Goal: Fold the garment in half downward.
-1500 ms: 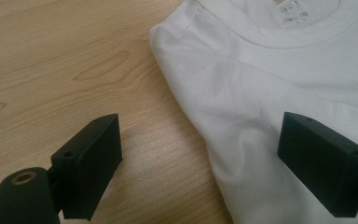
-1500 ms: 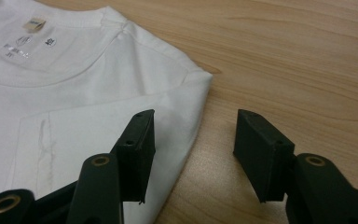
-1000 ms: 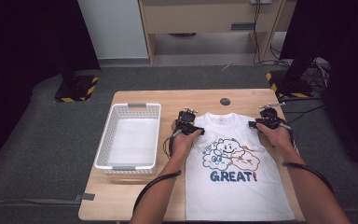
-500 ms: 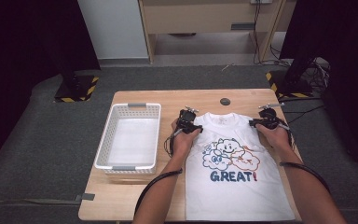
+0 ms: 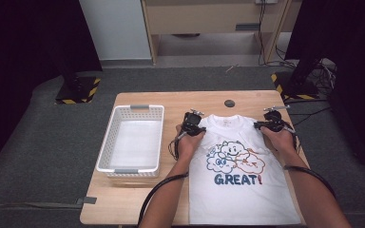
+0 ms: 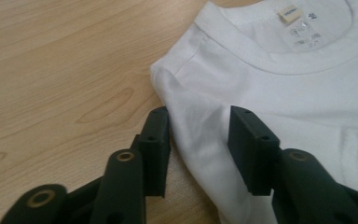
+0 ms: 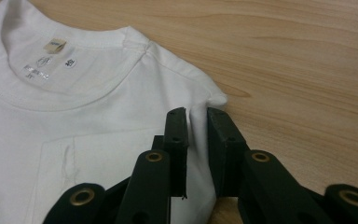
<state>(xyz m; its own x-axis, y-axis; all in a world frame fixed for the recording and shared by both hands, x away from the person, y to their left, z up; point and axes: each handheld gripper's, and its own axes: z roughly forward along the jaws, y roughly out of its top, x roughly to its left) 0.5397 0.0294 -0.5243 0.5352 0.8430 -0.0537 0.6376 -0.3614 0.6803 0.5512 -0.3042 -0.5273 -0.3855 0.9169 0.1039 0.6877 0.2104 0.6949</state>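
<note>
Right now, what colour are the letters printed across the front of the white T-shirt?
Dark blue, ending in a red exclamation mark, on the white cotton T-shirt; the high view shows it best.

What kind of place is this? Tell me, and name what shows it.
Probably a lab or studio set up for recording, not a home: a lone wooden table on grey carpet, dark curtains around it, yellow-black striped stand bases and loose cables on the floor.

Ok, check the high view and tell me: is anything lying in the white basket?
No, the white basket beside the t-shirt shows just its bare floor.
</note>
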